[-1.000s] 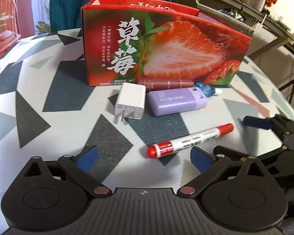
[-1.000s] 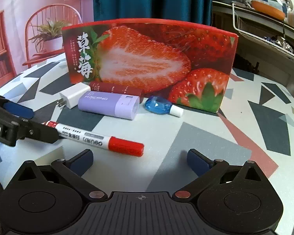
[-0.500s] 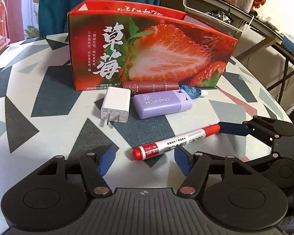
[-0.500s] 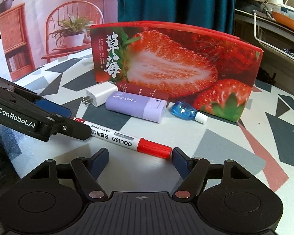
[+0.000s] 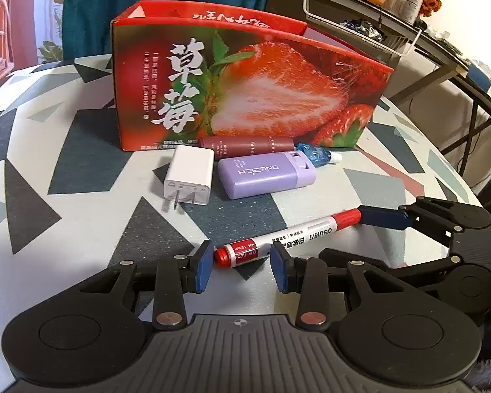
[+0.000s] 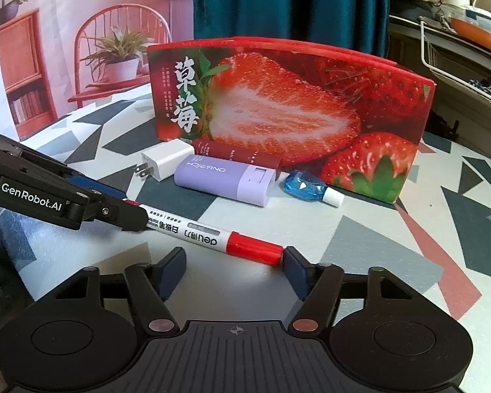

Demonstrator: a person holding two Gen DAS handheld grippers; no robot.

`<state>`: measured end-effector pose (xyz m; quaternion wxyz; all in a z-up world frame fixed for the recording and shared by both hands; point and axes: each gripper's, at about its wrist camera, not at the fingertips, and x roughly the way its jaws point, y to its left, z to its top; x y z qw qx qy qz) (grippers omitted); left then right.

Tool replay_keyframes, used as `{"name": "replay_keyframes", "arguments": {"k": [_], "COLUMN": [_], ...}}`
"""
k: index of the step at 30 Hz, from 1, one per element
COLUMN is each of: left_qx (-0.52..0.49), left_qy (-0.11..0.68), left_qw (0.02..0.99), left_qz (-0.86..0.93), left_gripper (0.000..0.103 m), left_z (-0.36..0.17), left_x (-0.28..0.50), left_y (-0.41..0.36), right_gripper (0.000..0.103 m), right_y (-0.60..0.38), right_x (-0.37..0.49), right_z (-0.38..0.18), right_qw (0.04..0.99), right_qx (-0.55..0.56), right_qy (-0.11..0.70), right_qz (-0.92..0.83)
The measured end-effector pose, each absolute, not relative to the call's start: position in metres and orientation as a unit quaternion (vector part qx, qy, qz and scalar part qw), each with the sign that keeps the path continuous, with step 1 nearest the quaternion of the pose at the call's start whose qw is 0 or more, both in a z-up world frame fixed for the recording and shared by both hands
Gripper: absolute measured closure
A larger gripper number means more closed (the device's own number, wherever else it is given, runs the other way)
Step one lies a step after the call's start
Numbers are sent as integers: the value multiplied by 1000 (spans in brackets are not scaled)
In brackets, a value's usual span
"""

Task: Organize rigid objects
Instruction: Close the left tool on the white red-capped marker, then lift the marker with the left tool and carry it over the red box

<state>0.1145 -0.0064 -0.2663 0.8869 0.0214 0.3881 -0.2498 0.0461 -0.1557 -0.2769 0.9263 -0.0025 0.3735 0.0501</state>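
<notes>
A red and white marker point(image 5: 288, 237) lies on the patterned table in front of the open strawberry box point(image 5: 245, 91). My left gripper point(image 5: 240, 263) is open, its blue pads either side of the marker's butt end. My right gripper point(image 6: 234, 270) is open, its right pad point(image 6: 294, 270) touching the marker's red cap point(image 6: 253, 250). A white charger plug point(image 5: 188, 175), a purple case point(image 5: 266, 175), a dark red tube point(image 5: 245, 145) and a small blue bottle point(image 5: 316, 154) lie by the box front.
The table point(image 5: 65, 222) has grey and dark triangles. A wire rack point(image 5: 360, 26) and shelves stand at the back right. A teal curtain point(image 6: 288, 3) hangs behind the box. The right gripper also shows in the left wrist view point(image 5: 442, 219).
Both grippers have moved in on the marker and narrowed. The left pads now flank its butt end and the right pad meets its cap. The marker still lies on the table.
</notes>
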Motion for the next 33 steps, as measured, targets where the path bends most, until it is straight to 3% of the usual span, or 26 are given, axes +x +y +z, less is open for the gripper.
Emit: {"name": "replay_keyframes", "arguments": {"k": [5,11,33], "left_qx": [12,37,53], "left_qy": [386,387,358], "left_qw": [890,898,903], "left_qz": [-242,-208,-230], "left_gripper": [63,65,64], "left_z": [-265,-265,-259], "left_x": [115,116,108], "left_y": [-3,-7,-11], "right_gripper": [61,65,65], "right_y": [-161,-156,-160], "right_x": [46,45,43], "right_z": [-274,-276,-269], "right_qw": [927,927,936], "right_qx": [15,5,3], "right_qy": [374,372,349], "right_qz": [42,53,38]}}
